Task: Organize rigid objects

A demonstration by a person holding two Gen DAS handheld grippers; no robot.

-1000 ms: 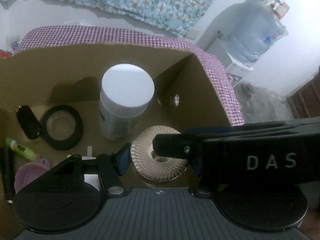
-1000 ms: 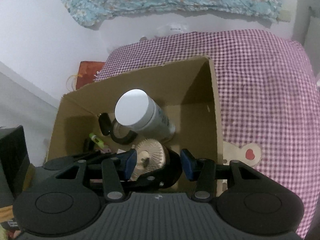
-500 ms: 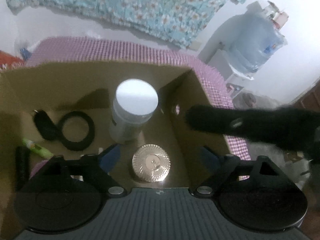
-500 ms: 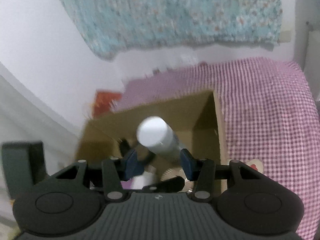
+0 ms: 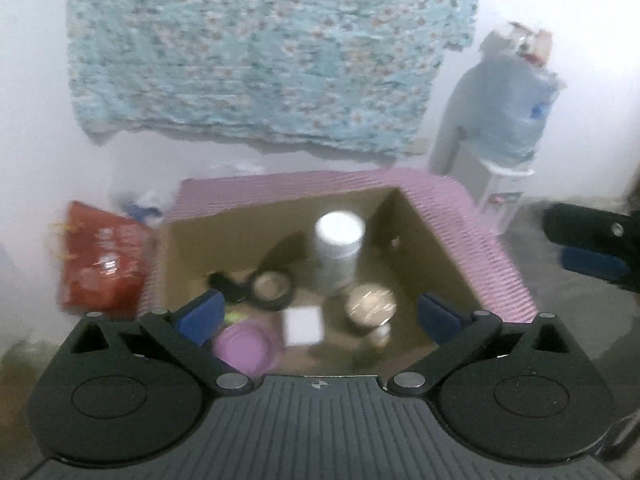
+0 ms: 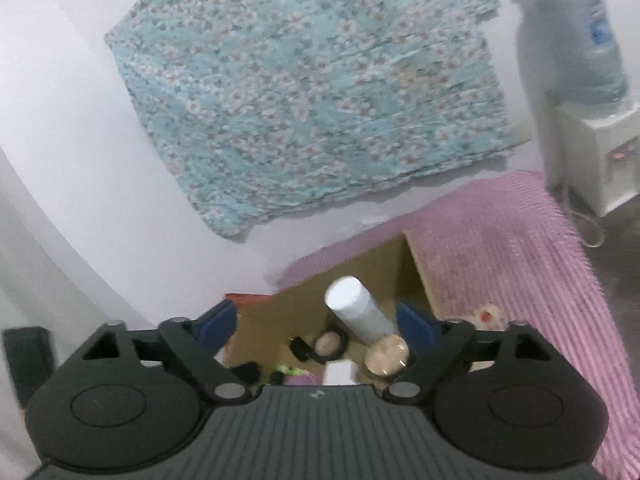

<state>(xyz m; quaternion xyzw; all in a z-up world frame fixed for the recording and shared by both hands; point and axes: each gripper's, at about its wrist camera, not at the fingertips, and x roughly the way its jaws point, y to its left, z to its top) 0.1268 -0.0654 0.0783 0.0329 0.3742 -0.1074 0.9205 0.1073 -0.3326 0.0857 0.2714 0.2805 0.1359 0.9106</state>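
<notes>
An open cardboard box point(image 5: 436, 248) stands on a pink checked cloth point(image 5: 496, 248). Inside it are a white-lidded jar point(image 5: 339, 240), a black tape roll point(image 5: 272, 288), a gold round disc point(image 5: 370, 300), a white square piece point(image 5: 303, 324) and a purple lid point(image 5: 244, 344). My left gripper point(image 5: 319, 316) hangs above the box's near side, its jaws opening with nothing between them. My right gripper point(image 6: 317, 327) is also back from the box point(image 6: 408, 276), jaws opening and empty. The right gripper's fingers point(image 5: 592, 262) show at the right edge of the left wrist view. The jar point(image 6: 352, 308) and disc point(image 6: 387, 354) also show in the right wrist view.
A floral cloth point(image 5: 272, 52) hangs on the white wall behind. A water dispenser point(image 5: 508, 120) with its bottle stands to the right. A red bag point(image 5: 104, 260) sits left of the box. The checked cloth point(image 6: 520, 260) stretches right of the box. A dark block point(image 6: 28, 356) is at the far left.
Both grippers have pulled back and up from the box and their jaws have spread wide. The gold disc now lies free in the box. The right gripper has swung off to the right.
</notes>
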